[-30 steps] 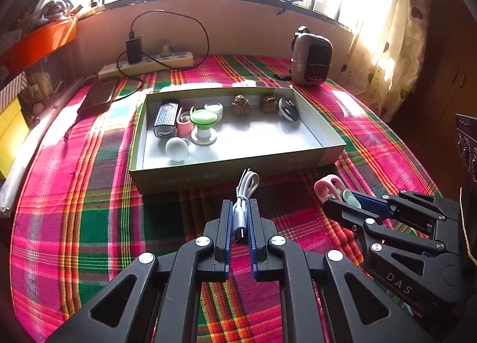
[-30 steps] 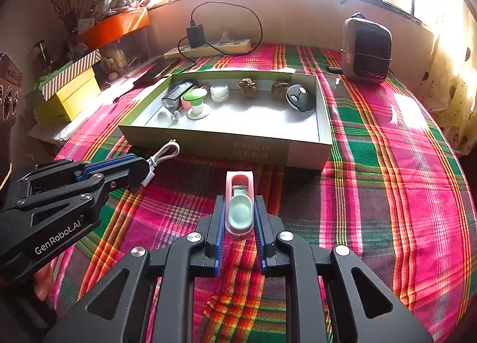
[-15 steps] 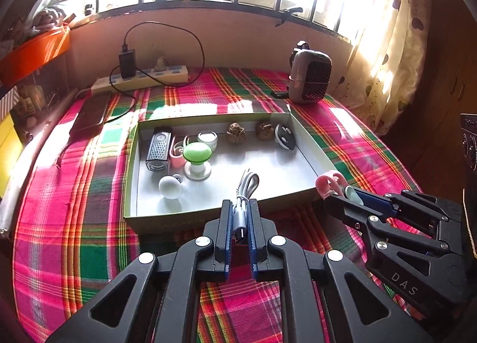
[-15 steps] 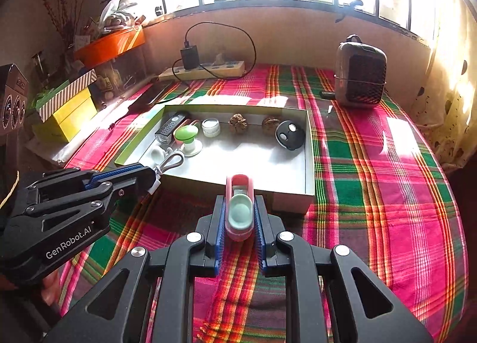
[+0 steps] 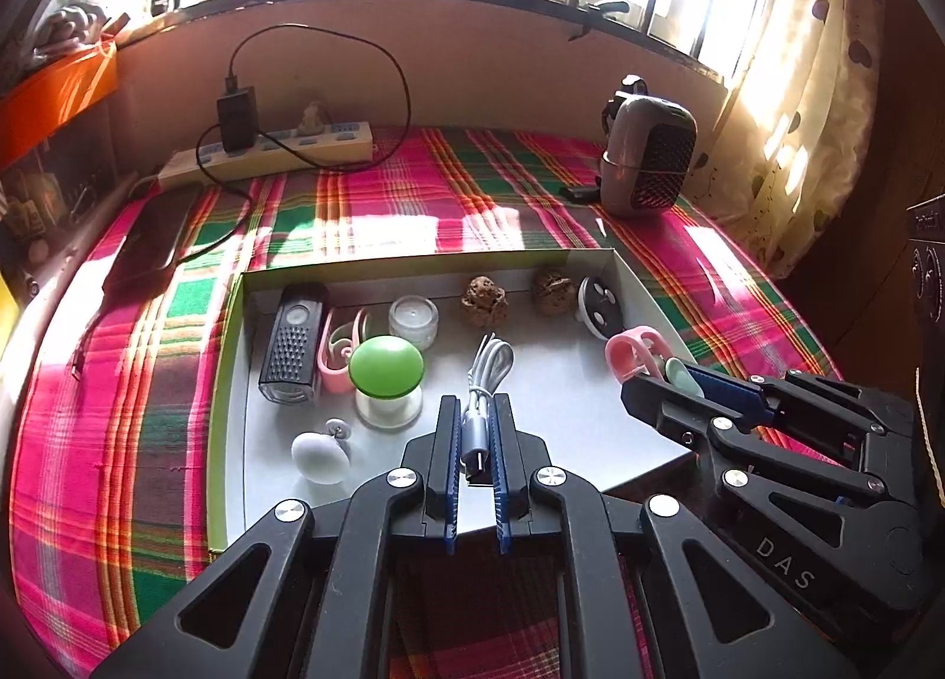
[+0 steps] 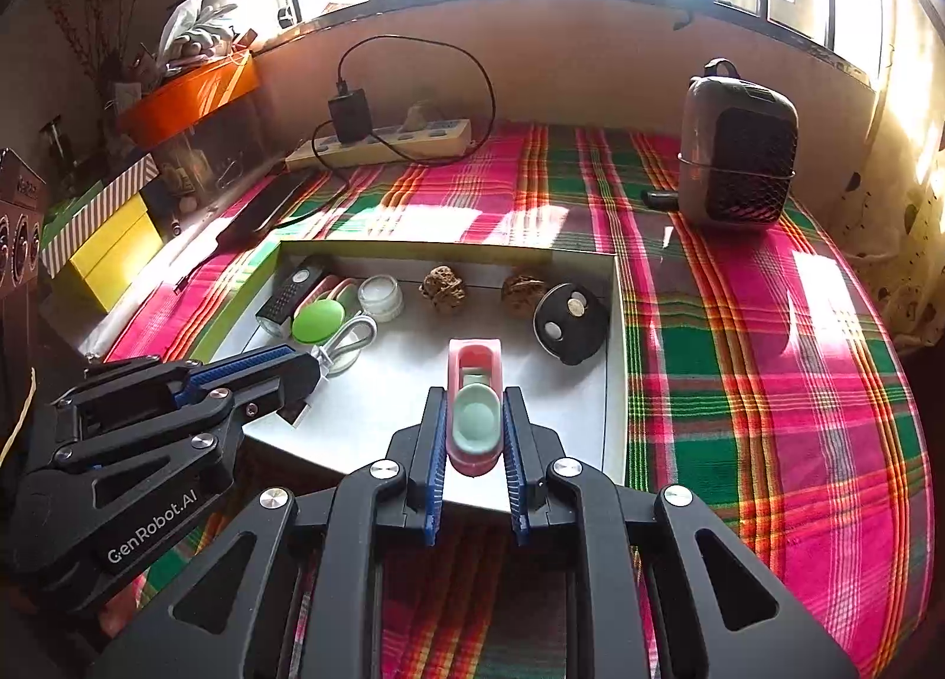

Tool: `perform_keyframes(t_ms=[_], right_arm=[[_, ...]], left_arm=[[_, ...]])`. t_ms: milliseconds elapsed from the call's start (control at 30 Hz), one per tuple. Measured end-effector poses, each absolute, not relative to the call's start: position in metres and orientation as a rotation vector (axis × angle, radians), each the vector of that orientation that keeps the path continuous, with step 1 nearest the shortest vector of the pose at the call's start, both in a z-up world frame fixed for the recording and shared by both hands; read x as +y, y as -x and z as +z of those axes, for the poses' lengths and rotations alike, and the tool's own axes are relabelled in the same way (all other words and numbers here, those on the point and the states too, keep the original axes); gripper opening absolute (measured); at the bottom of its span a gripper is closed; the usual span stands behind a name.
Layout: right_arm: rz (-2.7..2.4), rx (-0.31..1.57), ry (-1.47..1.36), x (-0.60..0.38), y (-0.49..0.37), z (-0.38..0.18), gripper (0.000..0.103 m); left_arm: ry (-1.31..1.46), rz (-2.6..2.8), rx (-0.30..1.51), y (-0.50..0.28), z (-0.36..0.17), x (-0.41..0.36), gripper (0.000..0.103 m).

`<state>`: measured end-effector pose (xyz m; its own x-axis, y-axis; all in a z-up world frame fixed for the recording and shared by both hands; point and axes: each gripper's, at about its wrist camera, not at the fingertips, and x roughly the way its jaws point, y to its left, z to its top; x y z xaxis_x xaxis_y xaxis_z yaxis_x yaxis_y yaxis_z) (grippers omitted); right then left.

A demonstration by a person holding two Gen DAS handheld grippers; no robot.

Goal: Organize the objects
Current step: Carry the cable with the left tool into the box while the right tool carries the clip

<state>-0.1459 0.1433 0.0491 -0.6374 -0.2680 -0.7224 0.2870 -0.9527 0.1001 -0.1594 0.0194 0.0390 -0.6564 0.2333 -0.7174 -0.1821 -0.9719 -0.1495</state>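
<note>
Above the tray, the left gripper clamps a coiled white cable, its plug end hidden; the right gripper clamps a pink-and-mint clip, underside unseen.

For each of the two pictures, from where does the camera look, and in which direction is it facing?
Left wrist: sits behind the left gripper, facing the box and windows; its fingers clamp the coiled cable; the right gripper shows beside it.
Right wrist: sits behind the right gripper, facing likewise; it clamps the pink clip; the left gripper shows.
Shared: box, heater, power strip.
</note>
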Motion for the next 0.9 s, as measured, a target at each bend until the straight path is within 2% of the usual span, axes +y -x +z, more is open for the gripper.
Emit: perform_keyframes(t_ms=[367,900], right_arm=[[-2.560,0.032,-1.197,0.142,0.183,0.033,0.018],[-2.538,0.068,-1.239,0.136,0.206,0.020,0.019]], left_arm=[[1.236,2.647,-0.089,0.194,0.021,0.021,0.008],[1.277,2.634,-0.086,0.206,0.011,0.023,0.008]])
